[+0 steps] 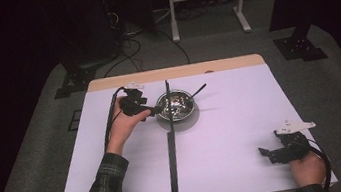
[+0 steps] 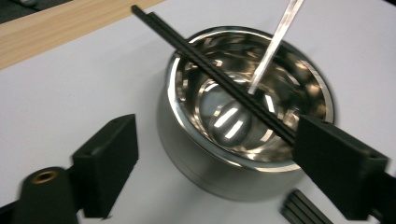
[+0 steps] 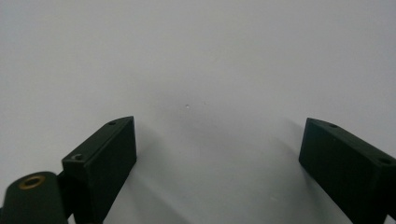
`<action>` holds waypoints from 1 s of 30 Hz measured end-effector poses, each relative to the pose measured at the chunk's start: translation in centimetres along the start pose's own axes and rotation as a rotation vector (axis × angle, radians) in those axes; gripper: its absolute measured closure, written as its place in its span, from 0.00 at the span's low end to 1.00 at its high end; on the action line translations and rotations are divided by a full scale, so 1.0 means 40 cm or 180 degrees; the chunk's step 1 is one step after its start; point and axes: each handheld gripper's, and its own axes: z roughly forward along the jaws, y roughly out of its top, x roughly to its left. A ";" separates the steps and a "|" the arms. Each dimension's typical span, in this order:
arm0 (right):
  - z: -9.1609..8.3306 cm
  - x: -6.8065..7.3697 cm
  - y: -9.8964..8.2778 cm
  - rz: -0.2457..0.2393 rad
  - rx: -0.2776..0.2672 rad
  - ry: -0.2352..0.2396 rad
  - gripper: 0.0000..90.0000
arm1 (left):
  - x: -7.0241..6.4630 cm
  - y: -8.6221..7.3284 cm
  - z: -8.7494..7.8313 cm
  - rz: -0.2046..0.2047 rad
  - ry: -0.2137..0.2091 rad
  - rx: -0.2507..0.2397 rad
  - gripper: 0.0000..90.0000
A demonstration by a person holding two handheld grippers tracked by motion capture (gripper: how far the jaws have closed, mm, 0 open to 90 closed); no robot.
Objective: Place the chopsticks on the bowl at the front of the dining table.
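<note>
The left claw (image 1: 156, 110) stands wide, its jaws spread to either side of a steel bowl (image 1: 175, 104) that sits just ahead of it on the white surface (image 1: 235, 137). In the left gripper view the bowl (image 2: 243, 116) lies between and slightly beyond the jaws, nothing gripped; the spread looks chosen to take the bowl's near wall or rim, though that is only a judgement.

The bowl is small, round and polished, with a straight side wall and a mirror-bright inside that throws back streaks of light. A slim metal utensil handle (image 2: 275, 39) leans out over its far rim; what its lower end is, I cannot tell. A thin black strip (image 2: 210, 70) that divides the surface crosses over the bowl's mouth, so the bowl seems tucked under it, straddling both halves.

The right claw (image 1: 271, 155) rests low near the person's own edge, well apart from the bowl, jaws equally wide over bare surface (image 3: 196, 70), apparently parked while the left one works.
</note>
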 end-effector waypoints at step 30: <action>0.000 0.000 0.000 0.0001 0.0001 -0.0002 0.11 | -0.240 -0.117 -0.056 0.0514 -0.0717 0.0173 1.00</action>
